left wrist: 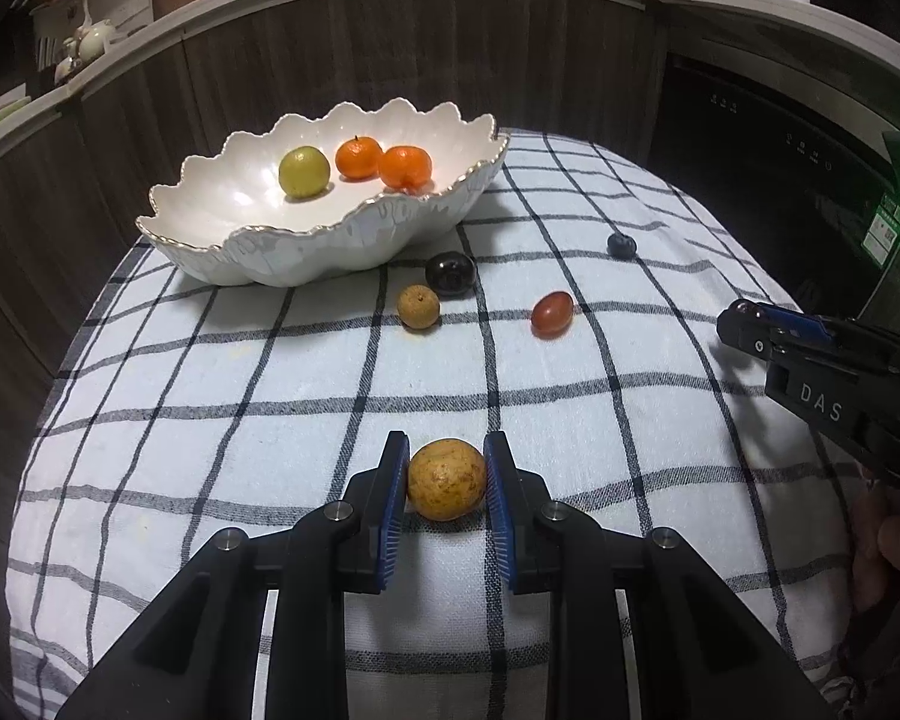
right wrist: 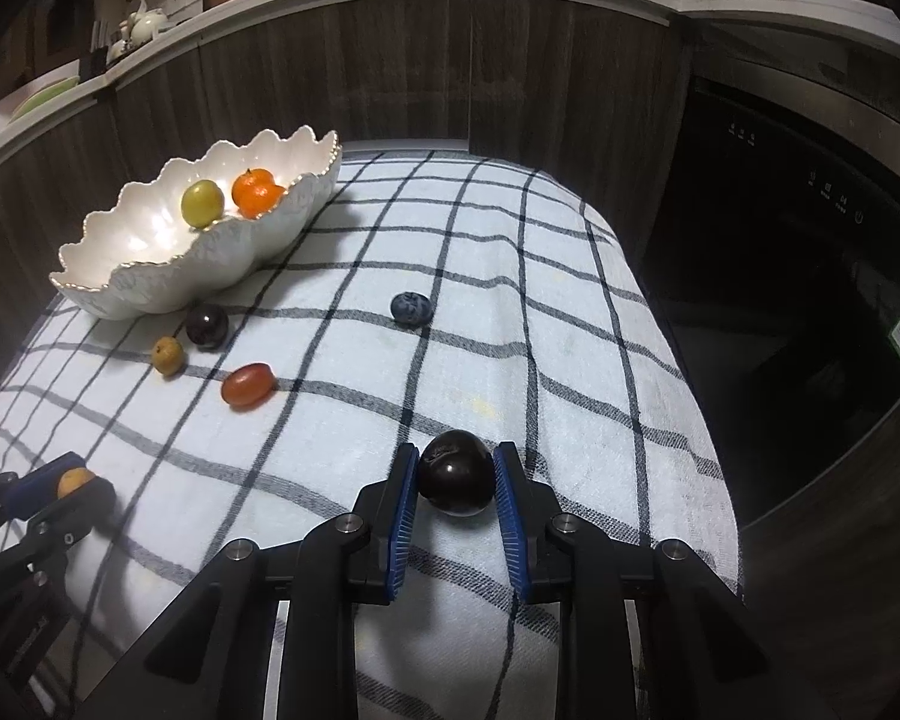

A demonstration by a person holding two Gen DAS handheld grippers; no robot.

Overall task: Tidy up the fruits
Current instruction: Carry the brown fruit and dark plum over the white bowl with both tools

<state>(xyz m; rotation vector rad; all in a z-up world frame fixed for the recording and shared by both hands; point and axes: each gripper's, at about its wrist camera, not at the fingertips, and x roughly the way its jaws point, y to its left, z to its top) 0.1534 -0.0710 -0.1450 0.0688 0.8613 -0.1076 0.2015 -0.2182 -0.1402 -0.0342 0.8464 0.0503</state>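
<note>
Checked cloth (left wrist: 210, 372) below dark cabinets (left wrist: 390, 48)

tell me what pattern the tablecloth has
White with a dark grid check; the tablecloth shows best in the right wrist view.

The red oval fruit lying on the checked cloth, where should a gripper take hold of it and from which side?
Grip the red oval fruit across its short middle, coming down from above. It lies on its side on the checked cloth, long axis slanting, so the fingers should close on the two long flanks, not the rounded ends, which would likely slip. It lies clear of the other loose fruit, so there looks to be room.
</note>
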